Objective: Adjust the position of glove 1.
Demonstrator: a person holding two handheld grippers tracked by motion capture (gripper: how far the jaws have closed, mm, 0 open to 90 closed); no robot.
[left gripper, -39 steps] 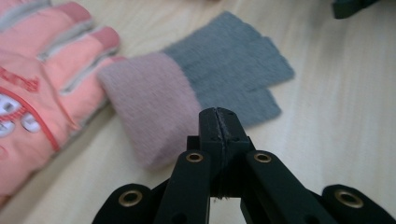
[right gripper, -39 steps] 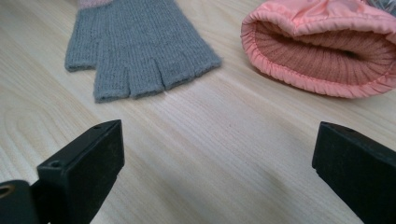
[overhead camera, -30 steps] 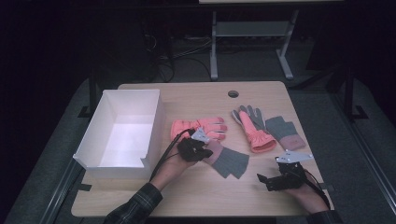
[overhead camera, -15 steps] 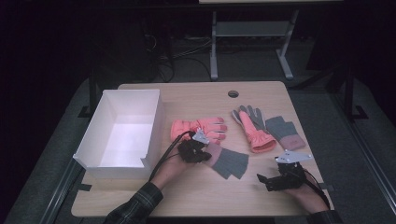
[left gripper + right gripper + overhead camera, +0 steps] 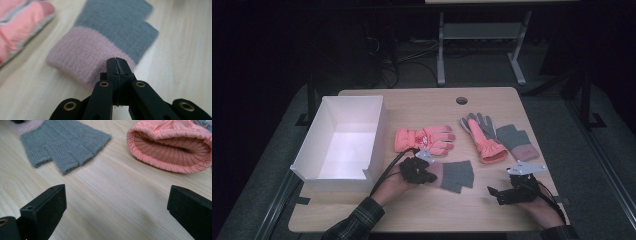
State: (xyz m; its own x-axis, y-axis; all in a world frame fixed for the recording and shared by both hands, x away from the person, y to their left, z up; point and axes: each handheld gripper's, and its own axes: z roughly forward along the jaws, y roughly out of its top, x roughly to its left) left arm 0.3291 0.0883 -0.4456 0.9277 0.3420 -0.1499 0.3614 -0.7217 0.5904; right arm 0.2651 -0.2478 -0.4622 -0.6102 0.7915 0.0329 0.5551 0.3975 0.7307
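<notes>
At glove cuff [image 5: 82,60], left gripper [image 5: 117,62] unmoved

We find the open white cardboard box [image 5: 343,142] at the wooden table's [image 5: 427,105] left; four gloves lie to its right, the grey-and-pink knitted fingerless glove [image 5: 456,175] nearest.

Counting it off on the wooden table [image 5: 422,212]: four gloves in all. Two are coral-pink ski gloves, one [image 5: 424,139] lying flat near the box, the other [image 5: 485,140] over by the far pair. Two are grey knit fingerless gloves with pink cuffs, one [image 5: 456,174] in the middle, one [image 5: 517,141] beside the second ski glove. One white open box [image 5: 312,150] on the left. And two black handheld grippers, left gripper [image 5: 428,176] and right gripper [image 5: 493,192].
</notes>
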